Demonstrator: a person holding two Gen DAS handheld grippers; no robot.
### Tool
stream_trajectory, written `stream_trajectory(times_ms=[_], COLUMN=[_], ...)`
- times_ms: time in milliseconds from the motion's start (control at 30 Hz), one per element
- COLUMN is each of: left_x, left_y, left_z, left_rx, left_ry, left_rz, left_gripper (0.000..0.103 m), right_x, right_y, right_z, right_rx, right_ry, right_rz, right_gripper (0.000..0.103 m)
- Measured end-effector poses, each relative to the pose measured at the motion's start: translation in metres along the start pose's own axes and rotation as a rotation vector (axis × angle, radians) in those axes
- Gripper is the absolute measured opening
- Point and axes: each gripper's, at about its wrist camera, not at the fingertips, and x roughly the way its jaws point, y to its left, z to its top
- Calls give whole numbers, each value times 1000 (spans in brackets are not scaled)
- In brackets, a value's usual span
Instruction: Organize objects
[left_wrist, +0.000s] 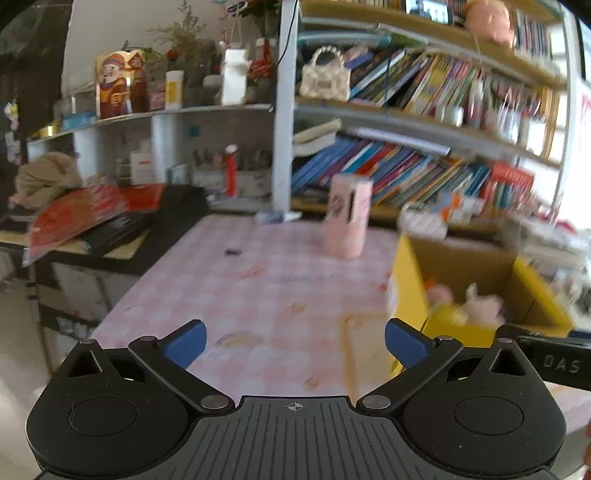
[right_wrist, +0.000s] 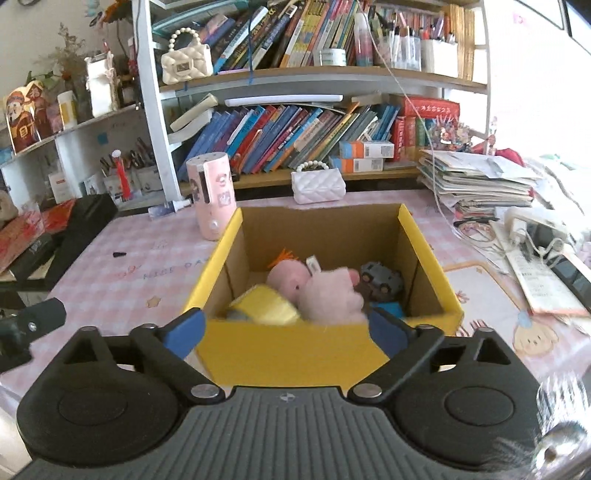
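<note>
A yellow cardboard box (right_wrist: 428, 254) stands on the pink checked table (right_wrist: 140, 266). Inside lie a pink plush pig (right_wrist: 332, 293), a second pink plush head with orange hair (right_wrist: 286, 277), a yellow plush piece (right_wrist: 266, 304) and a grey toy car (right_wrist: 380, 280). My right gripper (right_wrist: 286, 332) stands open in front of the box's near wall, its blue pads wide apart with nothing between them. My left gripper (left_wrist: 295, 341) is open over bare table, left of the same box (left_wrist: 406, 288). A pink cylindrical case (left_wrist: 349, 218) stands further back.
Book-filled shelves (right_wrist: 295, 133) line the back. A white quilted purse (right_wrist: 318, 186) sits behind the box. Stacked papers (right_wrist: 476, 181), a charger and cables (right_wrist: 532, 229) crowd the right side. A black printer with red packets (left_wrist: 110, 218) sits left of the table.
</note>
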Motion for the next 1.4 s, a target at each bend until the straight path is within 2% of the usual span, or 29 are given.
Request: stream_trajectory(times_ms=[167, 433, 600, 1400], left_x=[-17, -35, -42, -55], left_y=[8, 13, 17, 26], left_z=[-18, -38, -49, -58], left_rx=[26, 102, 121, 118], left_ry=[34, 54, 76, 78], left_rz=[7, 36, 20, 56], left_gripper=[103, 103, 103, 103], right_x=[-15, -36, -43, -60], right_y=[23, 41, 42, 55], right_z=[-27, -58, -74, -88], right_rx=[-68, -66, -30, -55], right_ry=[23, 70, 109, 113], right_rz=[-36, -34, -32, -72], right_gripper=[101, 103, 103, 103])
